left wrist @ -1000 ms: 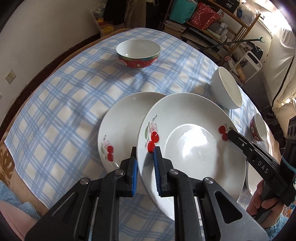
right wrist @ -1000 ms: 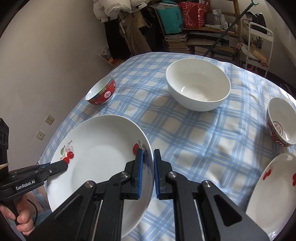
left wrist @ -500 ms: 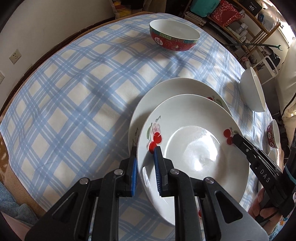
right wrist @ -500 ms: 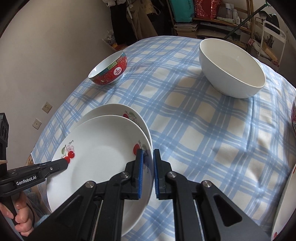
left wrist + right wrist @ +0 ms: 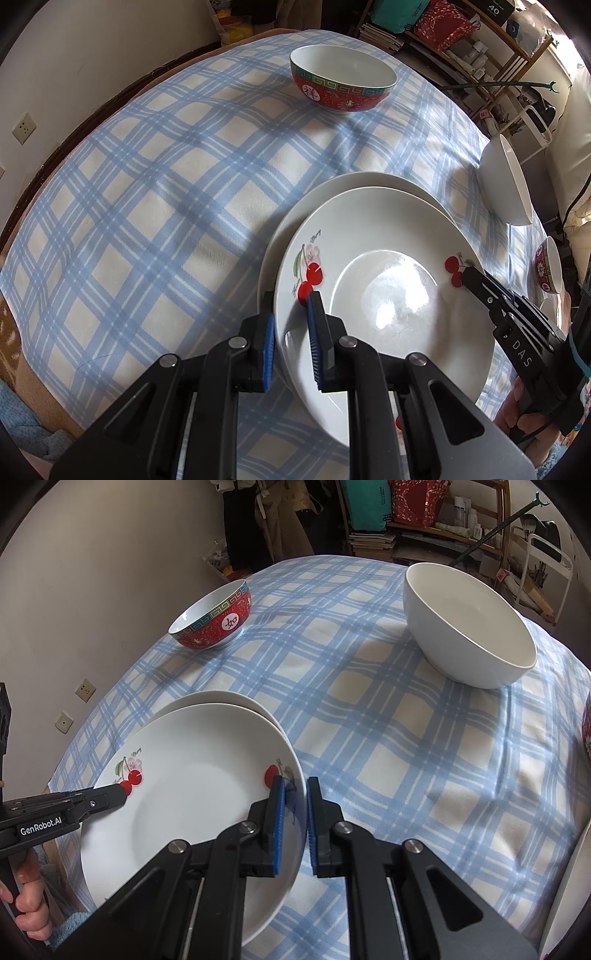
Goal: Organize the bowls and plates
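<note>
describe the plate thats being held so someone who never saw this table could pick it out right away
On the round table under the blue checked cloth, look near the front edge, where two white plates overlap. The held plate is the upper one, gripped at opposite rim points by the left gripper and right gripper. Unlike the lower plate, it shows red cherry prints on its rim.

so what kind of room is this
Probably a lived-in room at home, used for dining and storage. A round table under a blue checked cloth holds household crockery such as a red patterned bowl, and cluttered shelves of books, bags and boxes stand behind it.
</note>
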Demonstrator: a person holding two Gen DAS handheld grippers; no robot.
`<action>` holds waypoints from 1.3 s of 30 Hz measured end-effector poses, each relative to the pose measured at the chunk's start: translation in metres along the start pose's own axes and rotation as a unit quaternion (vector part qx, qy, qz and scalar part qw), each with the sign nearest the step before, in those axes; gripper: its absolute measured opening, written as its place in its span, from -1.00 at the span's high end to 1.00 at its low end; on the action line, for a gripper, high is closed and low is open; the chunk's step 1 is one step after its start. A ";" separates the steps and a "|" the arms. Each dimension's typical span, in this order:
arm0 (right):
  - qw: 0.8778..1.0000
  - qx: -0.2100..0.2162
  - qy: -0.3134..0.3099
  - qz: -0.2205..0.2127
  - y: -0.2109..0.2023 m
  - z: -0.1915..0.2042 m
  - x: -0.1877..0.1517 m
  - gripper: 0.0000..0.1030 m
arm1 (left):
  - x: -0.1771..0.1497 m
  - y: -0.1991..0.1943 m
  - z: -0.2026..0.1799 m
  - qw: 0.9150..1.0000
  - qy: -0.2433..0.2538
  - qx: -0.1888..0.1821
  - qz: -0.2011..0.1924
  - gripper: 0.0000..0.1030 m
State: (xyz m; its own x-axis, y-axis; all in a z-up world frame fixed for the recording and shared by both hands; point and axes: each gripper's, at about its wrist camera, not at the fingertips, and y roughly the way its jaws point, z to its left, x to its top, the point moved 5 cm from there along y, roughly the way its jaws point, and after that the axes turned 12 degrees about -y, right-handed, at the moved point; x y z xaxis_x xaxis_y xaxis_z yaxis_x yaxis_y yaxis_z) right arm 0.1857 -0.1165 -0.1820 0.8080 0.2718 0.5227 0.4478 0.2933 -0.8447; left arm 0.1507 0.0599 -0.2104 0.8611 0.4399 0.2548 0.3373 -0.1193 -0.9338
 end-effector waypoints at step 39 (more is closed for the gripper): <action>0.989 -0.135 0.052 -0.007 -0.107 -0.112 -0.020 -0.48 | -0.035 -0.057 -0.137 0.981 0.170 -0.011 -0.098 -0.61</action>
State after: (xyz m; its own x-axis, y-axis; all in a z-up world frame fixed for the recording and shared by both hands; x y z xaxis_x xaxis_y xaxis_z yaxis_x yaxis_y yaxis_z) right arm 0.1638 -0.2558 -0.1148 0.8296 0.1684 0.5323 0.5342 0.0378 -0.8445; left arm 0.1532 -0.0708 -0.1313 0.8545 0.1355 0.5015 0.5141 -0.0819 -0.8538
